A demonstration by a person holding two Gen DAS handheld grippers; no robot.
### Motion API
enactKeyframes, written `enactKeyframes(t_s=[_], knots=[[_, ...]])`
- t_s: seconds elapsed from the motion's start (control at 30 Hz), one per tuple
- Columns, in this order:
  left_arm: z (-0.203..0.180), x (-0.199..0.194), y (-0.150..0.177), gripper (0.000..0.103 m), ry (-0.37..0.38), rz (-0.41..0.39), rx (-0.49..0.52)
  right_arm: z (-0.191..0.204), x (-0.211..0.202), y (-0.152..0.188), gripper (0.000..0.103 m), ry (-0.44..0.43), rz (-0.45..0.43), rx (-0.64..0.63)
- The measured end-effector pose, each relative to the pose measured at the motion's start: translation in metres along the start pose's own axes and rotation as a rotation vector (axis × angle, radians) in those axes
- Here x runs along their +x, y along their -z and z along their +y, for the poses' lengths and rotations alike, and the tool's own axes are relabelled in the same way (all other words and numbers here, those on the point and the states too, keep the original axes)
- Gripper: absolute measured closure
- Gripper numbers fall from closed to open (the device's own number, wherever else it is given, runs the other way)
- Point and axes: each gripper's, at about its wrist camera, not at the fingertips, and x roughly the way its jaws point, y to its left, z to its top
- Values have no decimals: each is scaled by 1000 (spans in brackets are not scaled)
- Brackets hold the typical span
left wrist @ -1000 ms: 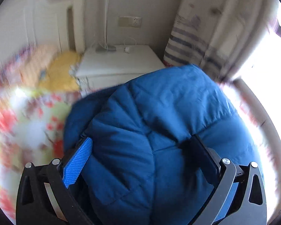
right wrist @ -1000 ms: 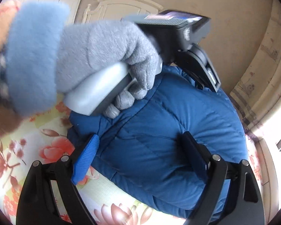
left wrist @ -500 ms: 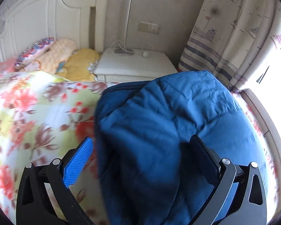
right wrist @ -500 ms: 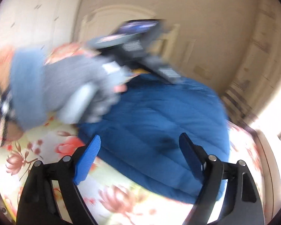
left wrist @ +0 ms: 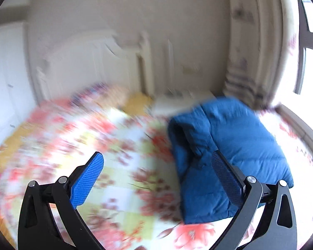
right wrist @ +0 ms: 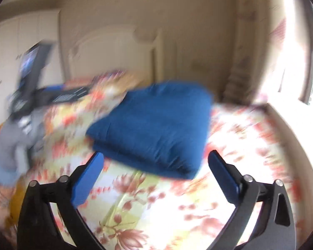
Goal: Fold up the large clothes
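A blue quilted jacket (left wrist: 235, 145) lies folded in a thick rectangular bundle on the floral bedspread (left wrist: 106, 145). It also shows in the right wrist view (right wrist: 156, 125). My left gripper (left wrist: 156, 179) is open and empty, with the jacket behind its right finger. My right gripper (right wrist: 154, 177) is open and empty, just short of the bundle's near edge. The left gripper with its gloved hand (right wrist: 20, 112) appears blurred at the left of the right wrist view.
A white headboard (left wrist: 89, 66) and pillows (left wrist: 119, 95) stand at the far end of the bed. A nightstand (left wrist: 177, 100) and a striped curtain (left wrist: 250, 62) are at the back right. A bright window (left wrist: 308, 62) is at the right.
Both grippers have pulled back and up from the jacket, which now lies folded on the bed. The left gripper has swung left, off the jacket.
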Motion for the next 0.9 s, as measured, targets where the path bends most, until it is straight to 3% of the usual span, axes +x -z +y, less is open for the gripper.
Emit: enactKeyframes(t_s=[0.07,0.13,0.27,0.37,0.63,0.9], knots=[[5,-38,-5,4,-53,-69,-12,-3,-22,-8,3,24,-62,24],[7,-70,-6,4,-59,-129,-12,-6,-39,-15,3,44,-116,39],[4,-114,12,4,26,-187,1,3,-52,-5,2,89,-99,22],[-6,-118,32,4,80,-148,6,11,-48,16,2,108,-68,-6],[-29,-84,88,4,87,12,48,21,-18,61,3,94,57,-22],[-27,-79,100,4,73,29,4,21,-18,62,3,100,33,12]])
